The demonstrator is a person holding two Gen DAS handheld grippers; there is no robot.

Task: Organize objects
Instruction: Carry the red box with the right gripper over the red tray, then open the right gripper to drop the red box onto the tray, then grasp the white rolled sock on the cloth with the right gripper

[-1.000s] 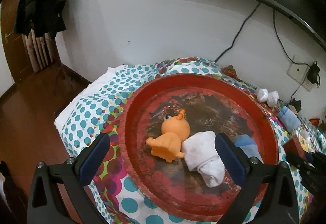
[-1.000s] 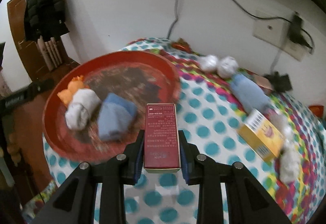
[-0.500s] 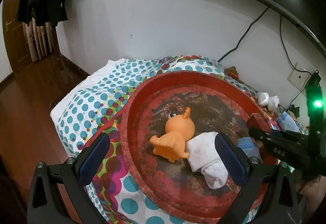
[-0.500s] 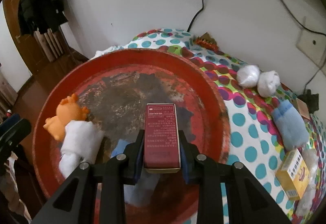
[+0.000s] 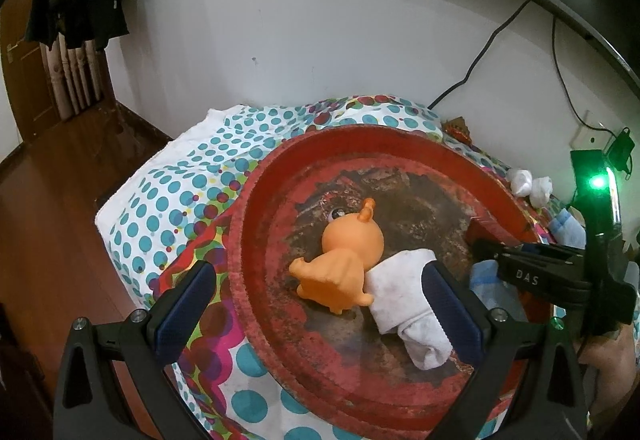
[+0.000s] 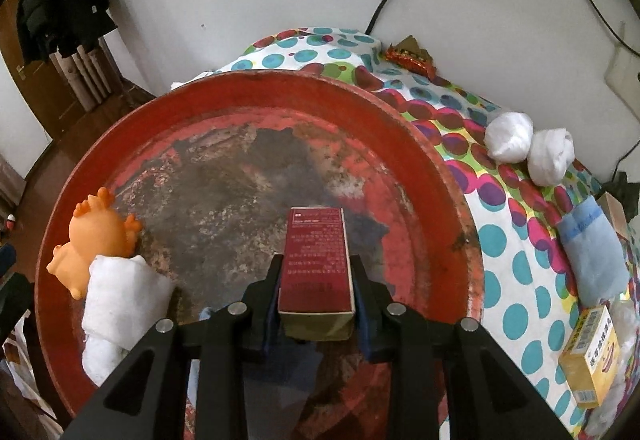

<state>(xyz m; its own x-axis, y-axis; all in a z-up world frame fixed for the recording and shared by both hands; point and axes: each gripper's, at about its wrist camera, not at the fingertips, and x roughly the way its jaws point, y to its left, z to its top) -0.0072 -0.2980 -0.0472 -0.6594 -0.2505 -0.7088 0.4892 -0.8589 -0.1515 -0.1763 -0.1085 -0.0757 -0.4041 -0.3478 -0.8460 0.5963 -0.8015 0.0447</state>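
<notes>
A round red tray [image 6: 440,167] lies on the dotted cloth, also seen in the left wrist view as the tray [image 5: 256,199]. In it sit an orange toy duck [image 5: 348,244], a rolled white sock [image 5: 404,288] leaning on the duck, and a blue sock [image 5: 486,280]. My right gripper [image 6: 316,264] hovers low over the tray's middle with a dark red box [image 6: 316,260] between its fingers. Its jaws are opening and the pads stand just off the box's sides. My left gripper [image 5: 318,276] is open and holds nothing, at the tray's near left rim.
Right of the tray on the cloth lie two white wads [image 6: 508,137], a rolled blue cloth [image 6: 592,252] and a yellow box [image 6: 592,356]. A red wrapper [image 6: 408,57] sits by the wall. The table edge drops to a wooden floor [image 5: 60,199] on the left.
My right gripper carried the red box leftward from above the cloth to low over the tray. Its fingers have now parted slightly and the box has sagged. The left gripper barely moved.
</notes>
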